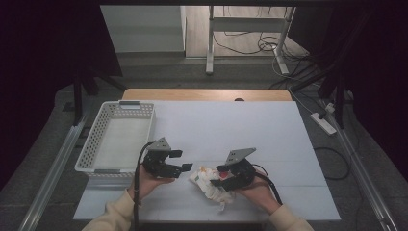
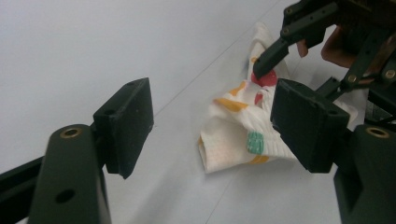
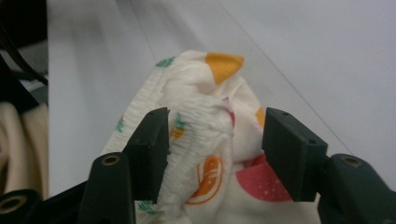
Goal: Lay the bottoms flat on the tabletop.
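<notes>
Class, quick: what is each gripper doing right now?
Left gripper: open, holding nothing.
Right gripper: open around the cloth, not yet clamped.

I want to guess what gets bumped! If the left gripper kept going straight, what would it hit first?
Probably the crumpled white cloth with orange and red prints, lying just ahead of the left gripper.

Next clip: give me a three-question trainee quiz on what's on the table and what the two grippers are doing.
1. True or false: the left gripper grips the patterned cloth.
2. Which gripper has the cloth between its jaws? A) left B) right
3. On which side of the white table is the white basket, in the high view?

Key
1. False: its jaws stand open with nothing between them, short of the cloth.
2. B
3. The left side.
</notes>
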A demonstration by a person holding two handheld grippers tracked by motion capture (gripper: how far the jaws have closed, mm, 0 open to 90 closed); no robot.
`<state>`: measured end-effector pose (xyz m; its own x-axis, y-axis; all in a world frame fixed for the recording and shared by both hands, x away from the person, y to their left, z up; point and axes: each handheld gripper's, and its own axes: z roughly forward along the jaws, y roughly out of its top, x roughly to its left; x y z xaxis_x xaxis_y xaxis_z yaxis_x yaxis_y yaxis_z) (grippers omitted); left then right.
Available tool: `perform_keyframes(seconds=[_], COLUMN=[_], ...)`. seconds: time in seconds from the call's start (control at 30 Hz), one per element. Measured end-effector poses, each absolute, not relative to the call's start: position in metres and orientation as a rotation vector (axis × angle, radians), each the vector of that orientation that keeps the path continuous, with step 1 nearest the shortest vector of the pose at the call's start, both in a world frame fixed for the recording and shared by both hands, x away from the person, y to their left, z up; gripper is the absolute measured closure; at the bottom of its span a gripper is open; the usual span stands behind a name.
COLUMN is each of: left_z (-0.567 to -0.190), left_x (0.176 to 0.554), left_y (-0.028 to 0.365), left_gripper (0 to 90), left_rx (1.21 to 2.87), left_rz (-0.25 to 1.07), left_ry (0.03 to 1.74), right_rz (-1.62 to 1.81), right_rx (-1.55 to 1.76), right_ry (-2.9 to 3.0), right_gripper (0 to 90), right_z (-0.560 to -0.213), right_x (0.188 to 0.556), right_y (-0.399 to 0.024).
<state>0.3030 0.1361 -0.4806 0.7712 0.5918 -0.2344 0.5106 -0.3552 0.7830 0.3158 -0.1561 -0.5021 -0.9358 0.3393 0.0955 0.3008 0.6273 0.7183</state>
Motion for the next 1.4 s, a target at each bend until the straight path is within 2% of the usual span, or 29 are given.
perform_keyframes(seconds=[0.1, 0.17, 0.33, 0.5, 0.97, 1.13, 1.4], left_z=[-0.481, -0.481, -0.481, -0.481, -0.483, -0.485, -0.491], left_x=[0.303, 0.303, 0.303, 0.302, 0.303, 0.304, 0.311], left_y=[0.136, 0.136, 0.135, 0.133, 0.132, 0.130, 0.112], left_gripper=[29.4, 29.4, 29.4, 29.4, 29.5, 29.6, 34.7], left_rx=[2.026, 2.027, 2.027, 2.033, 2.041, 2.045, 2.089], left_rz=[0.109, 0.111, 0.109, 0.109, 0.109, 0.105, 0.097], left_ry=[0.827, 0.825, 0.826, 0.824, 0.821, 0.820, 0.758], right_rz=[1.208, 1.201, 1.202, 1.234, 1.312, 1.310, 1.287], right_rx=[0.508, 0.487, 0.455, 0.470, 0.586, 0.648, 0.656], right_ry=[2.795, 2.796, 2.793, 2.745, 2.570, 2.566, 2.597], right_gripper=[44.3, 49.3, 69.4, 85.5, 87.2, 87.2, 87.1], right_z=[-0.503, -0.503, -0.502, -0.495, -0.477, -0.480, -0.489], right_x=[0.314, 0.313, 0.312, 0.312, 0.320, 0.325, 0.328], right_y=[-0.153, -0.152, -0.151, -0.158, -0.194, -0.206, -0.205])
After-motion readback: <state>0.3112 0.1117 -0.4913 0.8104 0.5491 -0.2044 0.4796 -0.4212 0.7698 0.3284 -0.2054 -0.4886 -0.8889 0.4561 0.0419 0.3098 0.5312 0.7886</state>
